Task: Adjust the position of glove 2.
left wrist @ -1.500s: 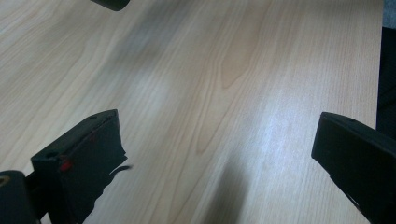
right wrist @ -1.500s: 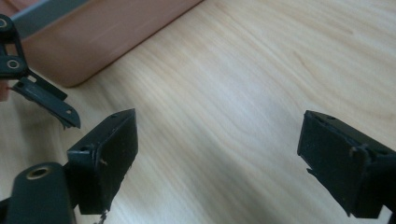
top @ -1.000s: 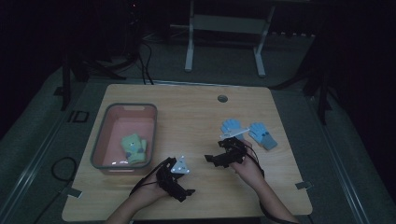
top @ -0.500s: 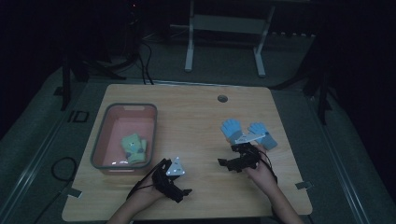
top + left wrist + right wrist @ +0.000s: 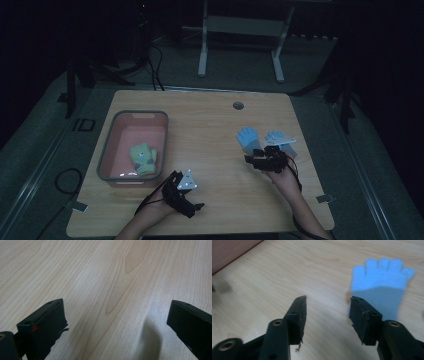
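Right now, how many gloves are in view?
3: two light blue knitted gloves side by side on the table's right; one yellow-green glove in the pink plastic bin.
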